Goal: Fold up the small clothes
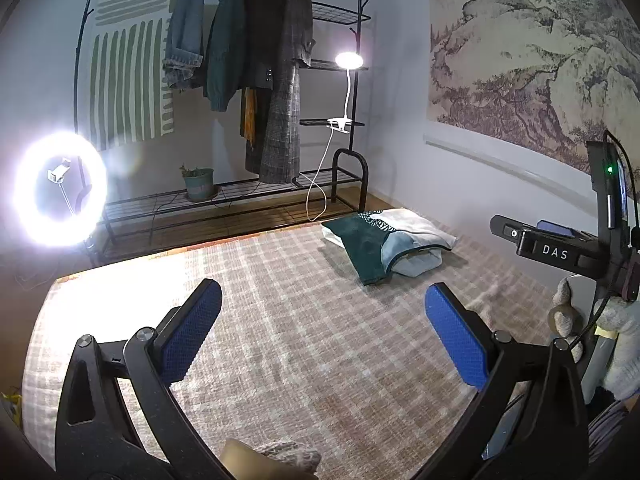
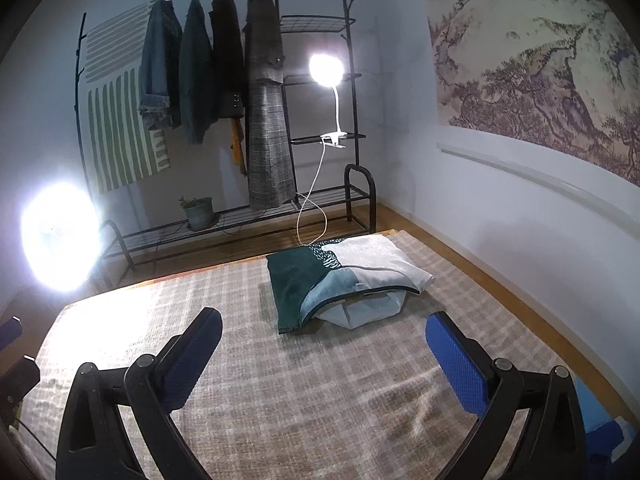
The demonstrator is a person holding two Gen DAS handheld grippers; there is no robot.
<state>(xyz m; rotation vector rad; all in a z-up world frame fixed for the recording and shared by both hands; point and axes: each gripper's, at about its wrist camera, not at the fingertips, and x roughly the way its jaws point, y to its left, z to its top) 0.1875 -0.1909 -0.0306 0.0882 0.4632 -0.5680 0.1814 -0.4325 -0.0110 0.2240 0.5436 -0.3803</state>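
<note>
While both tools hang above the checked bed cover (image 1: 304,360), neither has anything between its fingers: the left gripper (image 1: 322,326) has its blue pads (image 1: 192,338) spread wide over bare cloth, and the right gripper (image 2: 324,352) stands just as wide open, pads (image 2: 456,364) well apart. Ahead of the right gripper and slightly to its right, near the far edge of the cover, lies the pile of small clothes (image 2: 344,280), a dark green and white piece draped over a pale folded one beneath it. From the left gripper the same pile (image 1: 384,244) sits farther ahead and off to the right. Near the left gripper's right finger the other handset shows, a black body marked DAS (image 1: 556,250), and below it something grey and woolly (image 1: 568,312), possibly a soft toy, though the edge of that view is too warped to be sure. Beyond the bed stands a black clothes rack (image 2: 256,92) hung with coats, a clip lamp (image 2: 326,70) lit on its shelf, and a glaring ring light (image 1: 60,190) far to the left.
</note>
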